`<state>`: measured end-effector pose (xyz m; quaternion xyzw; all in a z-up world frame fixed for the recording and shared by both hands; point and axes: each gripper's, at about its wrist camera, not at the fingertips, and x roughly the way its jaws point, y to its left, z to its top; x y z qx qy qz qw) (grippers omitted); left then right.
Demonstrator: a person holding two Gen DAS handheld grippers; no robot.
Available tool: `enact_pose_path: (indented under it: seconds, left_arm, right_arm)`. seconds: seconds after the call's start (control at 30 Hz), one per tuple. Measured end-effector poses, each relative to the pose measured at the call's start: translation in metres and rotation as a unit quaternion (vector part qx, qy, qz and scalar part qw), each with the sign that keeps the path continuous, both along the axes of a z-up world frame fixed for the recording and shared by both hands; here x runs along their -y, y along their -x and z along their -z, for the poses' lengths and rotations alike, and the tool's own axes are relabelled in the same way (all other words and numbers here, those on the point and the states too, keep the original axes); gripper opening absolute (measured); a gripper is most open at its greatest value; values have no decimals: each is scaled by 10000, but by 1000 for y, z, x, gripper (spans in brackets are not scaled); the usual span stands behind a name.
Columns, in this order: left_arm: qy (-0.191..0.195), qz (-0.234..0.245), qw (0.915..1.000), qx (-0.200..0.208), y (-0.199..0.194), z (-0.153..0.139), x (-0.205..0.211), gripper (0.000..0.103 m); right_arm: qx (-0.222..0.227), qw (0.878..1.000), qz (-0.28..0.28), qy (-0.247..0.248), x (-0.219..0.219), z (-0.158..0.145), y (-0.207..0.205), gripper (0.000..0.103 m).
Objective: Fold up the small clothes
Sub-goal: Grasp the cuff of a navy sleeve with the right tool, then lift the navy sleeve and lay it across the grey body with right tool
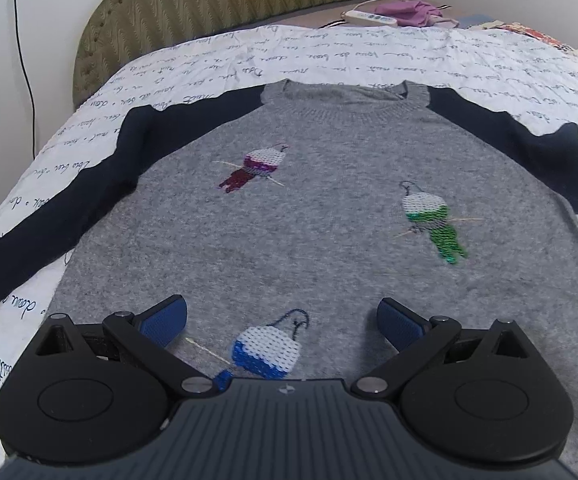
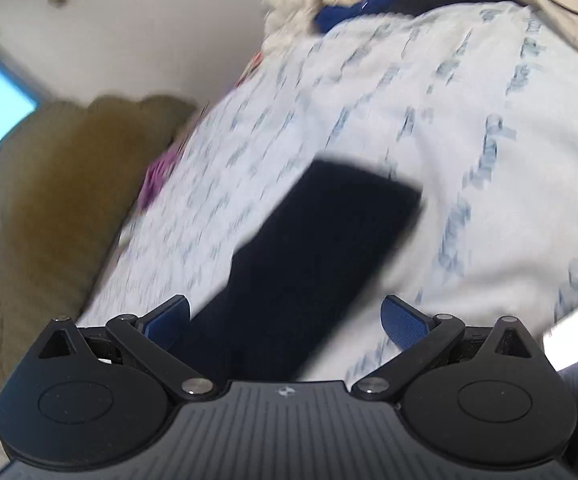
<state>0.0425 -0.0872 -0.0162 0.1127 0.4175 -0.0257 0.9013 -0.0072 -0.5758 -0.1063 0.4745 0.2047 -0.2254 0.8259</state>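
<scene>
Currently sweater [image 1: 309,216] lies flat, unfolded; left gripper [image 1: 282,320] and right gripper [image 2: 285,320] both spread wide, empty; every fold remains.

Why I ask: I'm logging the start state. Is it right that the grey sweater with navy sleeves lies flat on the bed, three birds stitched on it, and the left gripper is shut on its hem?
Not quite. The left gripper is open, holding nothing, as the left wrist view shows. The rest stands: the grey sweater lies flat on the bed with three stitched birds.
</scene>
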Motion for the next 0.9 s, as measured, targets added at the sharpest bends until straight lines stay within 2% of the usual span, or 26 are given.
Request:
enact_pose_path:
  seconds: [0.03,0.07,0.1,0.13,0.2,0.23,0.3,0.4,0.6,0.73,0.9]
  left_arm:
    - [2,-22,10000,-6,-2,0,-1,103]
    - [5,-38,10000,-9,-3,0,-3,103]
    - [4,-50,10000,-8,-4,-1,-4,103]
    - [-4,-60,10000,-8,-5,-1,-5,103]
    - [-20,-72,10000,-6,-6,-1,-6,103]
    - [-26,-74,10000,-5,-6,0,-6,103]
    - [-35,-70,10000,-11,-8,0,-7,103]
    - [-18,-71,10000,-22,-10,0,-9,103]
    - [-13,-87,9999,47,-10,-1,-17,103]
    - [17,-163,9999,33,-14,0,-25,103]
    - [36,-226,9997,78,-15,-2,-37,103]
  right_arm:
    - [8,9999,84,75,3,0,-4,99]
    - [6,9998,164,84,8,1,-9,92]
    - [-13,9997,255,43,13,4,-13,79]
    - [-50,9994,357,-5,19,6,-15,71]
    - [-150,9988,471,-51,27,9,-18,40]
    - [-153,9987,472,-61,29,10,-20,34]
    - [-185,9988,460,-39,31,11,-22,13]
    - [-215,9985,485,114,32,4,-18,8]
    - [-285,9929,645,960,26,-32,-9,8]
    - [-313,9808,125,1922,-20,-65,-25,8]
    - [-180,9570,-663,2820,-96,-96,-48,8]
